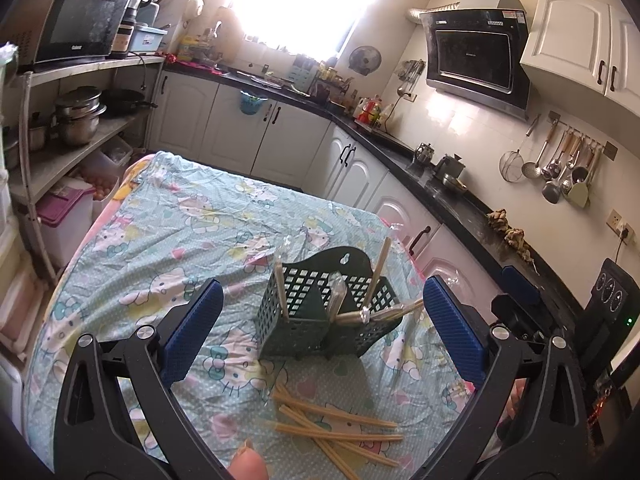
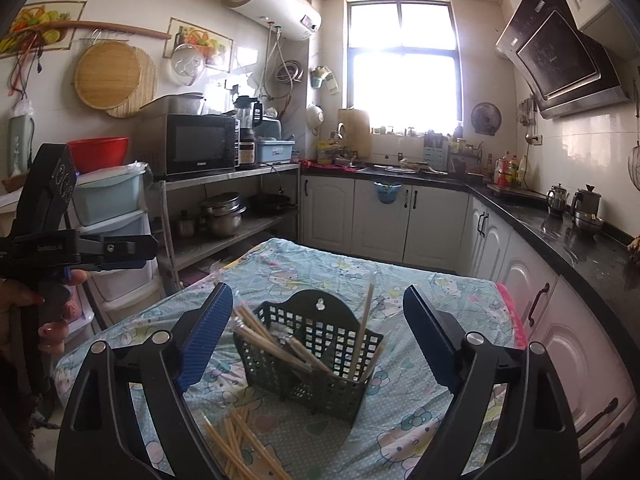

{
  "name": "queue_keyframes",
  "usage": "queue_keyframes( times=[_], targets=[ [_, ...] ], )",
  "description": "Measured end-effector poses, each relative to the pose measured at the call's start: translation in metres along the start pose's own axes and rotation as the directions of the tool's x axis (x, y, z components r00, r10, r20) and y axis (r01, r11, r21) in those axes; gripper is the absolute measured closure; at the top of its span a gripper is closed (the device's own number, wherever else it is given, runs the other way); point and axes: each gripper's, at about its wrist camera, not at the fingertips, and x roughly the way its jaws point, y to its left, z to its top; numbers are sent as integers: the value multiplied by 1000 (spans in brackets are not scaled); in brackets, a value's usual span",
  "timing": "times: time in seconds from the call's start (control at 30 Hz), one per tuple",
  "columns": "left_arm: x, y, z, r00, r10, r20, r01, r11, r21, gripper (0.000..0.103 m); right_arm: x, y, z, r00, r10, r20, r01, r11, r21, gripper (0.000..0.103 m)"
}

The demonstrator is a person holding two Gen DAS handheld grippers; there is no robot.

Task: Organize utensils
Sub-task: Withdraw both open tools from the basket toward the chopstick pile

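Note:
A dark green slotted utensil basket stands on the patterned cloth of the table; it also shows in the right wrist view. Several wooden chopsticks stand or lean in its compartments. A loose pile of chopsticks lies on the cloth in front of the basket. My left gripper is open and empty, hovering just before the basket. My right gripper is open and empty, also facing the basket. The left gripper's body shows at the far left of the right wrist view.
A black countertop with kettles runs along the right. White cabinets stand behind the table. A shelf with pots and a microwave stands to the left. Storage drawers stand near the table's left edge.

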Motion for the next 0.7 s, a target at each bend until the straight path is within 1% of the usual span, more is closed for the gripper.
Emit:
queue_keyframes(
  times=[0.3, 0.47, 0.7],
  targets=[
    [-3, 1, -13, 999, 28, -16, -27, 1000, 11, 11, -1, 14, -13, 999, 30, -33, -31, 999, -28, 19],
    [-6, 3, -20, 1000, 18, -12, -18, 1000, 14, 11, -1, 22, -19, 997, 47, -53, -49, 998, -39, 19],
    [-6, 5, -33, 999, 23, -33, -23, 1000, 5, 11, 3, 32, -28, 993, 77, -88, -82, 994, -66, 19]
  ],
)
